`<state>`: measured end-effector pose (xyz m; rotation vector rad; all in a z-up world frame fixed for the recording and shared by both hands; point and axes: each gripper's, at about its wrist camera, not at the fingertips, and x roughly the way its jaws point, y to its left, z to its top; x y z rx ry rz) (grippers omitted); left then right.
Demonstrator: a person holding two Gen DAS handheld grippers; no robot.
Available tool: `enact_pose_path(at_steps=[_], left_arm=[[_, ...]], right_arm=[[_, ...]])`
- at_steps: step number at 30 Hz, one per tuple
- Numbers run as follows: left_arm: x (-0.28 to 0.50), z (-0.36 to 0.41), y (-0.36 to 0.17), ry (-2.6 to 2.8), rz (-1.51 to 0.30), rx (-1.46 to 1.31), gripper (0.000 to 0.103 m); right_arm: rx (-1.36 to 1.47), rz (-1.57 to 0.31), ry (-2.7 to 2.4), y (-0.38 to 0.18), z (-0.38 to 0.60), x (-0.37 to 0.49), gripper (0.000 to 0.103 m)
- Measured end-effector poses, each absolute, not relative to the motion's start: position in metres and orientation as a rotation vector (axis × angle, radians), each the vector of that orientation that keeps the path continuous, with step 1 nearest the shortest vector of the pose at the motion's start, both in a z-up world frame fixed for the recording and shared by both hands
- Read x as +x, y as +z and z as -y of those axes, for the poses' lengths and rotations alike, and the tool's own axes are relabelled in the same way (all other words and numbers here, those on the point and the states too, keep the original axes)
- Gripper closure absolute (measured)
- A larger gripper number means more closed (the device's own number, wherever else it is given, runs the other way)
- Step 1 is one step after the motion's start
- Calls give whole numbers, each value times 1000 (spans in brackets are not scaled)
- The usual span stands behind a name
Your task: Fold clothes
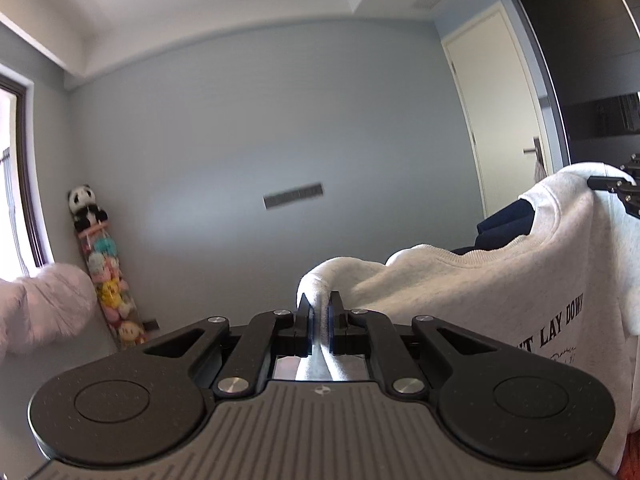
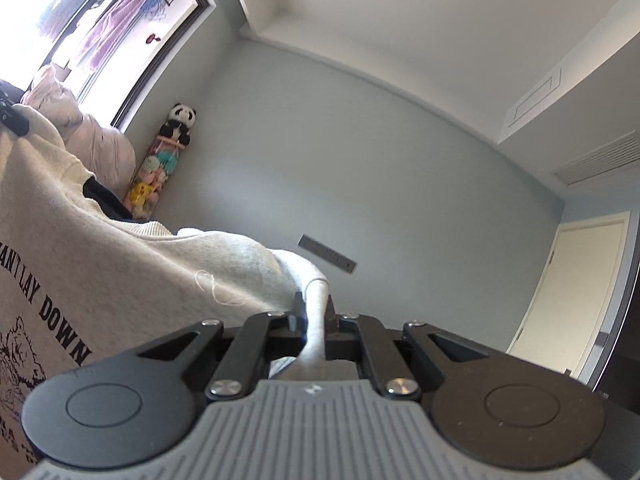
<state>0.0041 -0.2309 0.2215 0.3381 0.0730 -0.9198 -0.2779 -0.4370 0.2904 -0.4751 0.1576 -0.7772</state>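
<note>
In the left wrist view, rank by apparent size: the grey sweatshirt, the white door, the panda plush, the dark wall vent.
1. Light grey printed sweatshirt, though nearness to the camera inflates it.
2. White panelled door.
3. Black-and-white panda plush.
4. Dark slotted wall vent, close to the panda.

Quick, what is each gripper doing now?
Left gripper: closed on the grey sweatshirt.
Right gripper: closed on the same sweatshirt.

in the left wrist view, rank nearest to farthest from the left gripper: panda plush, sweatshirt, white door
1. sweatshirt: pinched in the jaws of the left gripper, draping off to the right.
2. panda plush: far left corner, atop a column of stuffed toys.
3. white door: right side; too close to call against the panda.
</note>
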Motion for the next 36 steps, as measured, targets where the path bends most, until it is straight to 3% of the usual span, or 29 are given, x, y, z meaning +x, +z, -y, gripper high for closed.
enact_pose_path(at_steps=[17, 32, 34, 35, 36], left_arm=[[117, 380, 129, -925, -233, 506, 98], [239, 499, -17, -889, -474, 675, 97], [247, 508, -32, -894, -511, 684, 89], [250, 511, -39, -892, -536, 689, 81], [254, 514, -45, -891, -565, 691, 77]], right_arm=[[-343, -441, -765, 187, 615, -149, 97], [-127, -707, -721, 23, 782, -36, 96], [-91, -729, -723, 7, 793, -29, 86], [-76, -739, -728, 1, 798, -27, 69], [-74, -748, -752, -6, 802, -28, 62]])
